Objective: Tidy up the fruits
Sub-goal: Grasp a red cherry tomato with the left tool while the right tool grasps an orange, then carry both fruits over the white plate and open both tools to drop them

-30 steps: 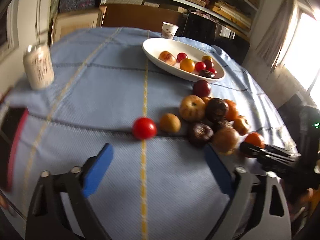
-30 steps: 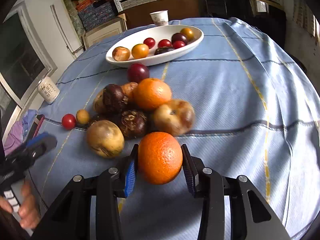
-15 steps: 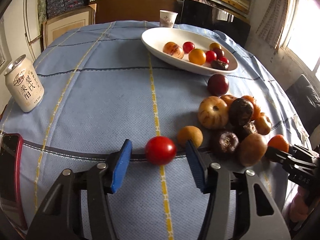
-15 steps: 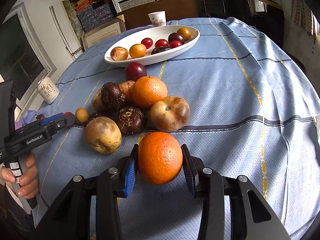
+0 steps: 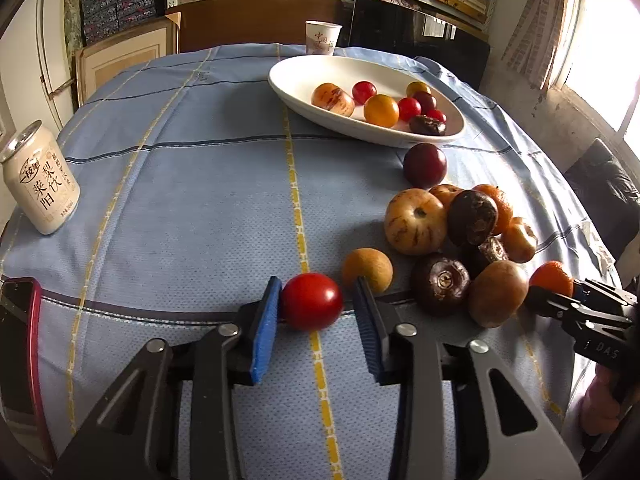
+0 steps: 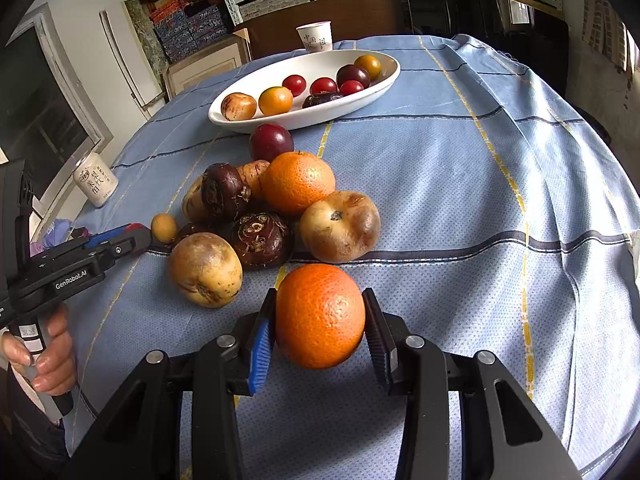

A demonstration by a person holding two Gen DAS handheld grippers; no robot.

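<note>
Between our left gripper's (image 5: 316, 312) blue ribbed pads sits a glossy red tomato (image 5: 311, 301) on the cloth (image 5: 192, 208); the jaws are closing, the left pad touching its skin, the right pad a sliver off. Just beside the right pad lies a small matte tan fruit (image 5: 367, 270).

Our right gripper (image 6: 320, 330) pinches a pebbled orange (image 6: 320, 315), both pads pressed into its rind, close over the cloth. Ahead of it lies the loose heap: a smooth tan fruit (image 6: 205, 269), a dark, rough bulb (image 6: 260, 239) with ringed top, a blotchy yellow-brown round (image 6: 340, 226), a second orange (image 6: 298, 182) and another dark bulb (image 6: 224, 190), all touching. A shiny plum (image 6: 271, 142) lies apart, between the heap and the dish (image 6: 352, 98).

That dish is long, oval, white and glazed, holding small red, orange and dark fruits.

The cloth is a pale blue weave, finely dotted, crossed by yellow and navy lines. On it, well to the left, stands a cream can (image 5: 40, 182); a paper cup (image 5: 322, 38) stands behind the dish, and a red-edged phone (image 5: 18, 348) lies at the near left edge.
</note>
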